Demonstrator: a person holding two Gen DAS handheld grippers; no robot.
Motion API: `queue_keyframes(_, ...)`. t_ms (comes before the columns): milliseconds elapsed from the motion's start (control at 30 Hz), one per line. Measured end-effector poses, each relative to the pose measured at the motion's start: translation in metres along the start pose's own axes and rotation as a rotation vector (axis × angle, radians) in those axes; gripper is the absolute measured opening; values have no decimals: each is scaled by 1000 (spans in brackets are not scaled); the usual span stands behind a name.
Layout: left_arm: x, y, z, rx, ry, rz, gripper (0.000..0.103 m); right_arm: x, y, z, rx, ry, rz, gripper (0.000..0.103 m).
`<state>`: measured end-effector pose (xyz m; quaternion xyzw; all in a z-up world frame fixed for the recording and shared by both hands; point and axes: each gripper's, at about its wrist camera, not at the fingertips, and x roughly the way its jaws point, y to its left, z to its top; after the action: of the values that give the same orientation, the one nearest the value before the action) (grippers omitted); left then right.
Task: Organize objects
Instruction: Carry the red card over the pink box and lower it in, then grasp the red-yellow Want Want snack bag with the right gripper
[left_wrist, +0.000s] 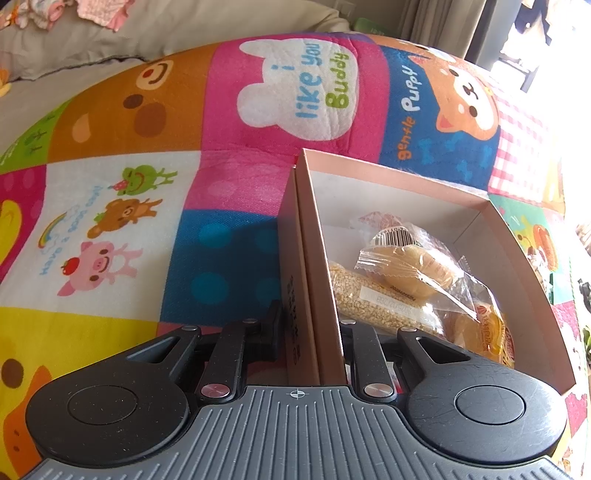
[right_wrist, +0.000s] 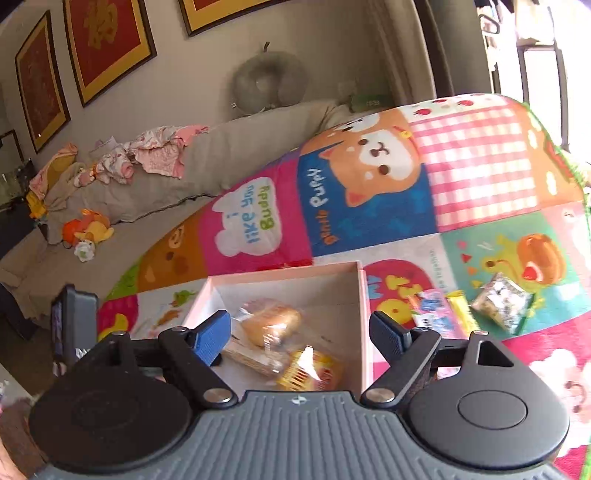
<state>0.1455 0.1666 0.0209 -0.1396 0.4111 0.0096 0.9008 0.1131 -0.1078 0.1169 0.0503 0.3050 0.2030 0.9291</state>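
A pink cardboard box lies open on a colourful play mat. It holds wrapped snacks: a bread roll, a grain bar and a yellow packet. My left gripper is shut on the box's left wall. In the right wrist view my right gripper is open and empty above the box, over the bread roll and yellow packet. Loose snack packets lie on the mat to the right: a pink one, a yellow bar and a clear bag.
A grey sofa with baby clothes and a soft toy runs behind the mat. A neck pillow sits on its back. Framed pictures hang on the wall. A bright window is at far right.
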Motion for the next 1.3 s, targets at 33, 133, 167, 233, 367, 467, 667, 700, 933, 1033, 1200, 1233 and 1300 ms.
queue_keyframes(33, 0, 0, 0, -1, -1, 0, 21, -7, -8, -6, -23, 4, -34, 86)
queue_keyframes(133, 0, -1, -1, 1, -6, 2, 21, -28, -35, -30, -67, 38, -137, 86)
queue_keyframes(167, 0, -1, -1, 2, -7, 2, 21, -33, -43, -39, -69, 54, -163, 87)
queue_keyframes(233, 0, -1, -1, 4, -6, 2, 21, -45, -60, -60, -57, 90, -198, 90)
queue_keyframes(367, 0, -1, -1, 7, -8, 3, 21, -62, -79, -102, 11, 169, -198, 95)
queue_keyframes(467, 0, -2, -2, 10, -9, 6, 21, -65, -77, -131, 44, 207, -155, 95)
queue_keyframes(667, 0, -8, -4, 51, -20, 34, 20, -57, -55, -158, -36, 183, -170, 101)
queue_keyframes(700, 0, -10, -5, 62, -24, 39, 20, -57, -54, -159, -39, 172, -166, 102)
queue_keyframes(933, -1, -10, -7, 59, -40, 43, 20, -59, -43, -170, -115, 138, -174, 103)
queue_keyframes(1033, -1, -11, -8, 64, -44, 48, 20, -58, -44, -169, -104, 142, -171, 103)
queue_keyframes(1200, -1, -11, -9, 60, -50, 46, 20, -56, -44, -168, -52, 140, -194, 103)
queue_keyframes(1233, -1, -11, -10, 60, -52, 48, 20, -55, -43, -167, -53, 146, -203, 103)
queue_keyframes(1300, -1, -12, -11, 62, -57, 52, 20, -52, -40, -166, -68, 158, -225, 103)
